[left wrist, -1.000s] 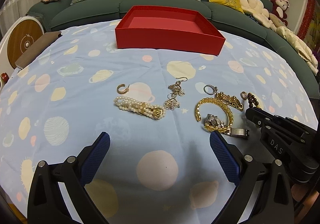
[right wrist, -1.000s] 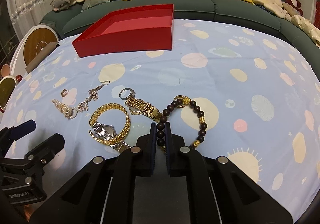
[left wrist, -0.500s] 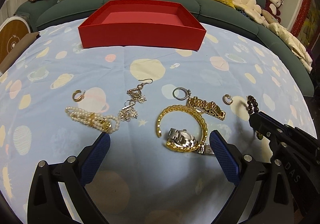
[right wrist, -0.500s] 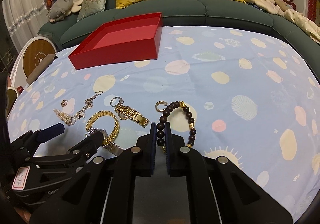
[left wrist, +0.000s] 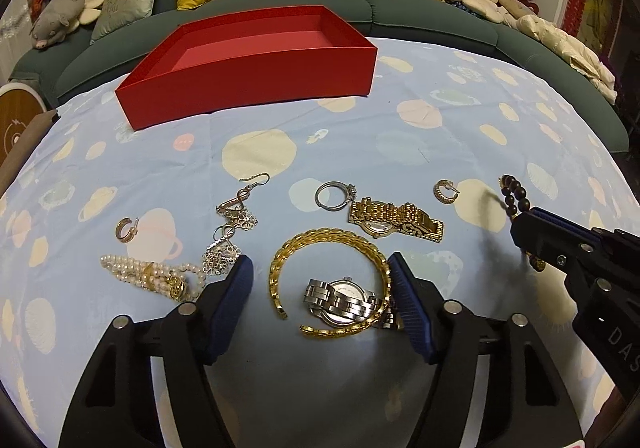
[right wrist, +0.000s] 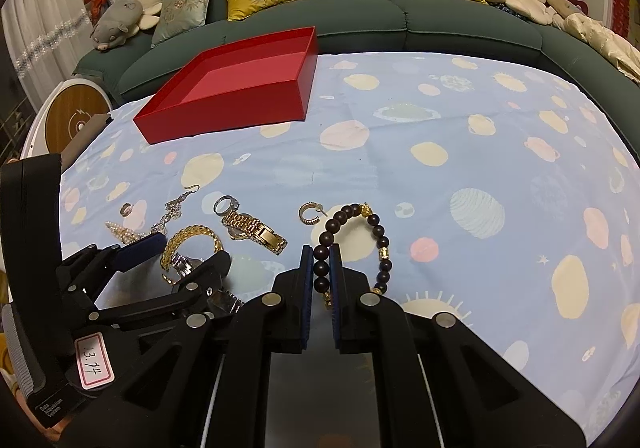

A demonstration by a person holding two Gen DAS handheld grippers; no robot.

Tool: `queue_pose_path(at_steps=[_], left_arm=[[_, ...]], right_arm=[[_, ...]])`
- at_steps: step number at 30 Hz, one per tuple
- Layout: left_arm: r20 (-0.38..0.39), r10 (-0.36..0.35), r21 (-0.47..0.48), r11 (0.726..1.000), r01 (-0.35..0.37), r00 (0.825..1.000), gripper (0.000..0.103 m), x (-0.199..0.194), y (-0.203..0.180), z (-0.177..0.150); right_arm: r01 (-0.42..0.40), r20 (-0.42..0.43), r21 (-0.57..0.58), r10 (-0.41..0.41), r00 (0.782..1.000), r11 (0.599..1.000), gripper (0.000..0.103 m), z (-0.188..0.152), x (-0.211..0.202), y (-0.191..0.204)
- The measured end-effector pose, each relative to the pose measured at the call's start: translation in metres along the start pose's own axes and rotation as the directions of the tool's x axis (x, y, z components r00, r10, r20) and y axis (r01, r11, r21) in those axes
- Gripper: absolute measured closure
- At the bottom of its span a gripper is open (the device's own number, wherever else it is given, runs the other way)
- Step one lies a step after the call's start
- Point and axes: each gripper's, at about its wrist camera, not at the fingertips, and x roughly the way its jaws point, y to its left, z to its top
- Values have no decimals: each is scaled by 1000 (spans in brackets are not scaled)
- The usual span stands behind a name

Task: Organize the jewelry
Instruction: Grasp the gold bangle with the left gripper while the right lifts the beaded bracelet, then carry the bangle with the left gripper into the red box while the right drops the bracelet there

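The right tool (right wrist: 321, 280) pinches the limp dark bead bracelet (right wrist: 352, 244) by its near strand, while the spread left tool (left wrist: 320, 288) straddles the stiff gold bangle (left wrist: 328, 280) (likely light, slippery).

My left gripper (left wrist: 320, 288) sits with jaws spread around the gold bangle (left wrist: 330, 282) and silver watch (left wrist: 342, 302). A gold watch (left wrist: 394, 217) lies beyond, pearls (left wrist: 150, 276) to the left, and the red box (left wrist: 256, 64) farther back on the cloth (left wrist: 460, 136).
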Motion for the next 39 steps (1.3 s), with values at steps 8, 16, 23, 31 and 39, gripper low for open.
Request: queue_pose_path(at_steps=[8, 16, 23, 31, 39], left_arm=[[36, -58, -14, 998, 59, 998, 47, -17, 1, 6], [128, -109, -42, 992, 115, 986, 47, -62, 13, 23], [165, -67, -99, 992, 84, 984, 47, -85, 45, 42], [191, -2, -115, 993, 25, 982, 47, -96, 83, 80], [220, 80, -98, 993, -59, 972, 47, -74, 114, 153]], right_arm=[[-6, 13, -11, 6, 1000, 1000, 96, 1, -4, 5], [-38, 59, -16, 39, 997, 999, 96, 12, -19, 13], [-75, 88, -22, 76, 993, 997, 96, 24, -26, 26], [-133, 130, -39, 137, 982, 990, 96, 67, -39, 42], [-160, 170, -48, 166, 971, 986, 96, 161, -7, 50]])
